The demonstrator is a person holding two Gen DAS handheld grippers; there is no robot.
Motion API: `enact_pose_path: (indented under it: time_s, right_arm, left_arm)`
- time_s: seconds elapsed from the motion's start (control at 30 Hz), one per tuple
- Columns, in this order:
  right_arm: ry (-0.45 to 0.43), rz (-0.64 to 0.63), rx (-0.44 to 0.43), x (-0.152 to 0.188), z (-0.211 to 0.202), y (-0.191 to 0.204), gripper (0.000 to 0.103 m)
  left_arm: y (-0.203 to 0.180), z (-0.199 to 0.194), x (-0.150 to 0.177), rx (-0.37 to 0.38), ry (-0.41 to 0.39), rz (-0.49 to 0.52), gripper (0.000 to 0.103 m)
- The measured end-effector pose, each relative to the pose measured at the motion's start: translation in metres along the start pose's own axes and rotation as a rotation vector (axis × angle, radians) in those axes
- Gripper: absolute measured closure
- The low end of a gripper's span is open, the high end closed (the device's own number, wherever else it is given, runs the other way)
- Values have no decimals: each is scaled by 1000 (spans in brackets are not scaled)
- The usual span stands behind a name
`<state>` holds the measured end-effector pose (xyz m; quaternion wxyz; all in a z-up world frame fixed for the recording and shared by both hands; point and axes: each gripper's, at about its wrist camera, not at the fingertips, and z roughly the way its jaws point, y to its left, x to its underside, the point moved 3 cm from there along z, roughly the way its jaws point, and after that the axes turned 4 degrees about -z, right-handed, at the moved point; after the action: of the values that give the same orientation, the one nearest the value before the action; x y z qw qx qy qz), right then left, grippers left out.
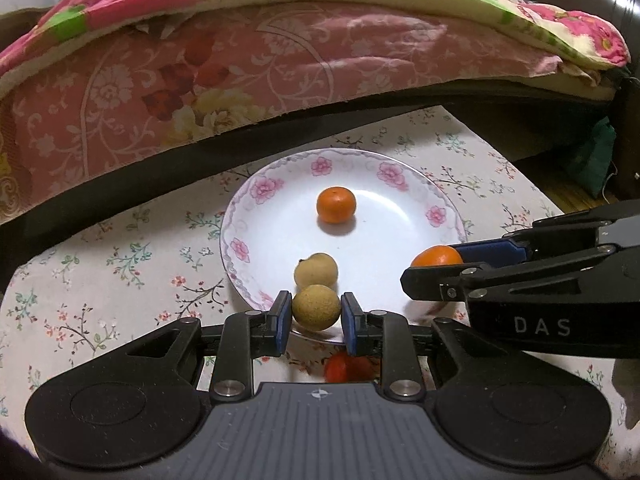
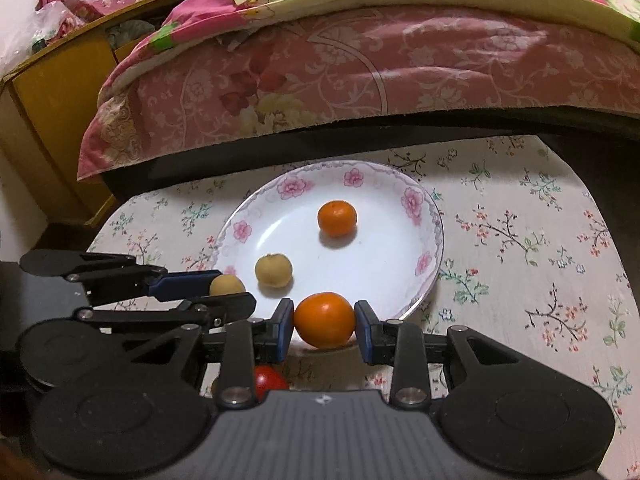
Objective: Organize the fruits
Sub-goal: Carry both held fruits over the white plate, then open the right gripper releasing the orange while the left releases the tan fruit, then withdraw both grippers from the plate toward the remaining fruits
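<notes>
A: Where does everything sit, going by the plate (image 1: 240, 216)?

B: The white plate with pink flowers on its rim stands on the table (image 1: 120, 264) under a floral cloth, in front of the bed (image 1: 240, 72). Inside it, toward the far side, lies a small orange (image 1: 336, 205); nearer the near-left rim lies a tan round fruit (image 1: 316, 270) (a longan, by the look of it).

A: And the left gripper (image 1: 316, 314)?

B: Closed on a second tan fruit (image 1: 316, 307), its blue pads pressing both sides, at the plate's near rim.

A: The right gripper (image 2: 325, 322)?

B: Clamped on a larger orange (image 2: 325, 320), at the plate's near rim too, to the right of the left gripper. From the left wrist camera it reaches in from the right, the orange showing at its tip.

A: Anything off the plate?

B: A red round fruit (image 2: 270, 382) on the table just short of the near rim, half hidden behind the gripper bodies; I can't tell what kind.
</notes>
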<state>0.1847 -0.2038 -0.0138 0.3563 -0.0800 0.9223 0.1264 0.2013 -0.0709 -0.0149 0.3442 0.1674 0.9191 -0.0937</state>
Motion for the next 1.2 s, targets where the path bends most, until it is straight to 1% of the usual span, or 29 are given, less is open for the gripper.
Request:
enact_pose_path:
  time_s: [0.1,0.23,0.33,0.47,0.63,0.73,0.97,1.2]
  right_arm:
    - [-10,29,-1,-3,3,-4,76]
    - [-2,42,-6,-3,4,-7,76]
    - [-7,45,-1,-3,3,-8,76]
    - [-21,43,-3,-5,0,-8,76]
    - [-32,47,3,-6,-5,-8,75]
    - [-37,43,3,-5,-9,-6,75]
    - [-40,34,-8,-1,-25,3,75]
    - [-11,23,-6,13,-35,13,75]
  left_arm:
    - [-1,2,-2,-4,9,10,70]
    - [-1,2,-3,-17,8,20,62]
    - [1,1,-3,-19,9,6,61]
    - [1,-4,-4,-22,1,10,54]
    - [-1,-16,-5,-19,-14,33,50]
    - [-1,-24,-3,-19,-18,42,50]
    - [3,-42,6,-19,-14,20,49]
    - [7,-60,26,-8,3,2,48]
